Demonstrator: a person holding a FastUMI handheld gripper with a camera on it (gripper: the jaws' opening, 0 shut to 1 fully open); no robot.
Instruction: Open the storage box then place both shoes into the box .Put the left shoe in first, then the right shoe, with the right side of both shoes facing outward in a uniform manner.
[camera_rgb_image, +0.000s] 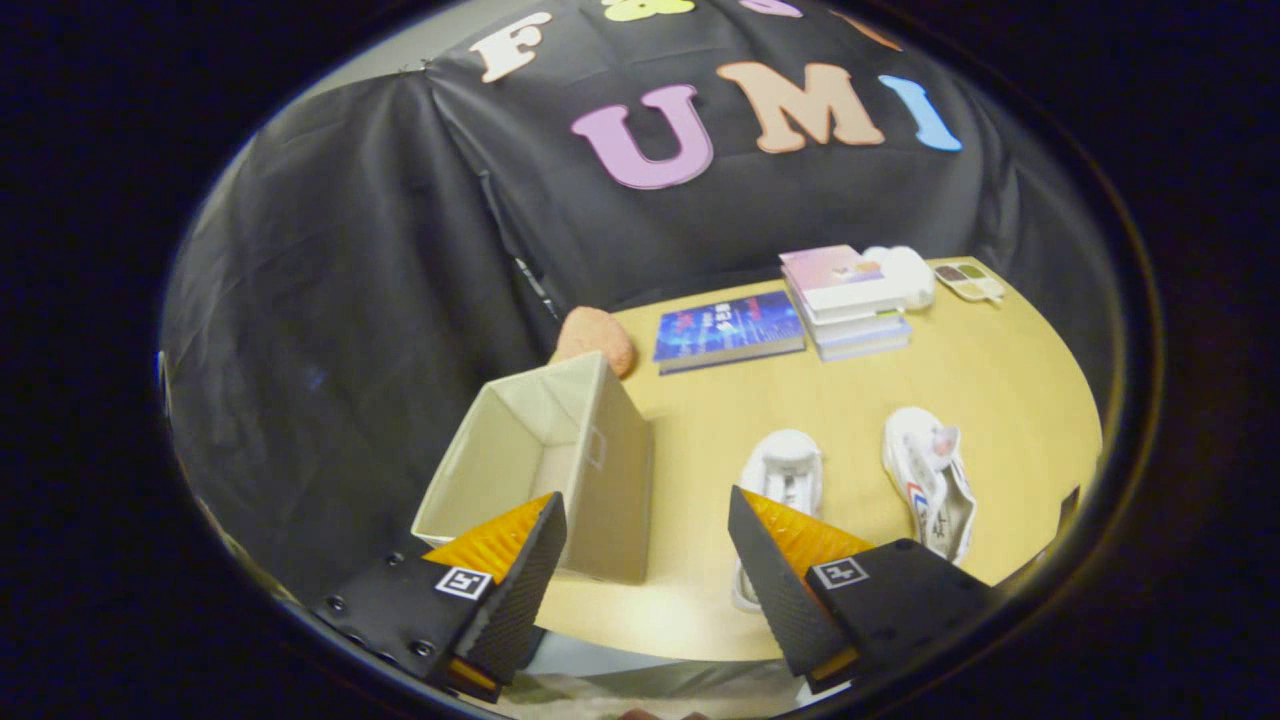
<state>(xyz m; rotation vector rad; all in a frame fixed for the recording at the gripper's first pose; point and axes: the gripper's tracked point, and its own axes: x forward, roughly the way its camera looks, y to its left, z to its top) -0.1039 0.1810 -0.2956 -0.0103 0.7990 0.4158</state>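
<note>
A beige fabric storage box (545, 455) stands open-topped on the wooden table (1000, 390), just beyond my left finger, and looks empty inside. Two white shoes lie to its right. The nearer shoe (785, 475) sits just ahead of my right finger, which covers its heel end. The other shoe (930, 480) lies farther right, opening upward. My gripper (647, 530) hovers above the table's near edge, open wide with nothing between its fingers.
At the back of the table lie a blue book (728, 330), a stack of books (848, 300), a white object (905, 272) and a small palette (968, 280). A pinkish-brown lump (597, 338) sits behind the box. Black cloth walls surround the table.
</note>
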